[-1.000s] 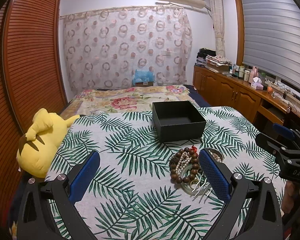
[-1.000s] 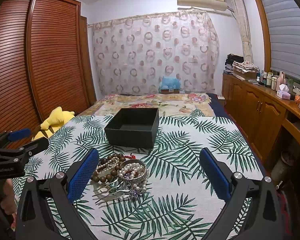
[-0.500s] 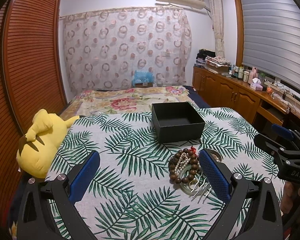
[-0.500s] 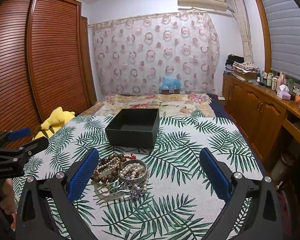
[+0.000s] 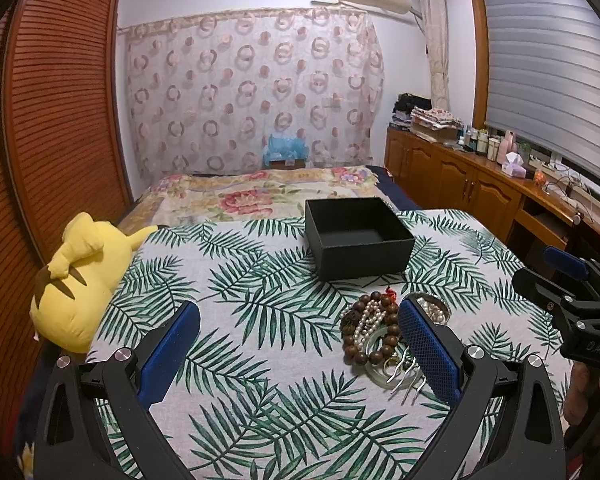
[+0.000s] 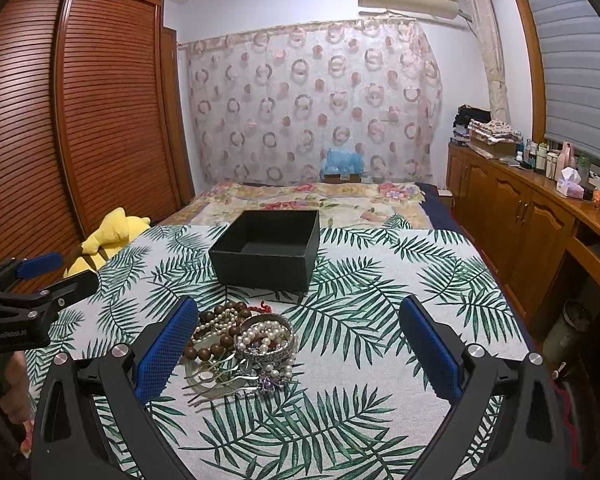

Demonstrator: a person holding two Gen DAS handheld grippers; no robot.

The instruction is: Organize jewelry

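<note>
Left wrist view shows the left claw (image 5: 300, 354) spread wide, its two blue-padded fingers (image 5: 172, 350) well apart and pinching nothing, above a palm-leaf cloth (image 5: 260, 312) that covers the surface in front of the bed (image 5: 260, 194). One black box (image 5: 358, 236), lidless and with nothing visible inside, stands on the cloth farther back. Nearer, partly behind this claw's right finger, lies one jewelry pile (image 5: 384, 330). In it can be counted one brown wooden-bead bracelet (image 5: 350, 346), one pearl strand (image 5: 366, 320) draped across it, one silver bangle (image 5: 434, 306) filled with pearls, and a few silver hairpins (image 5: 404, 372) at the near edge; a small red piece (image 5: 390, 292) sits at the far side. One yellow plush toy (image 5: 80, 280) rests at the cloth's left edge.

From the right wrist view, the right claw (image 6: 300, 354) is likewise spread, two blue pads parted and gripping nothing. The jewelry pile (image 6: 244, 344) lies just beside its left finger (image 6: 166, 350), between the claw and the black box (image 6: 268, 250). The silver bangle (image 6: 266, 340) here sits upright on the heap with pearls inside, and the hairpins (image 6: 220, 380) fan out toward the camera. The other claw shows at the left edge (image 6: 40, 280). How many separate pearl strands lie in the heap cannot be told.
</note>
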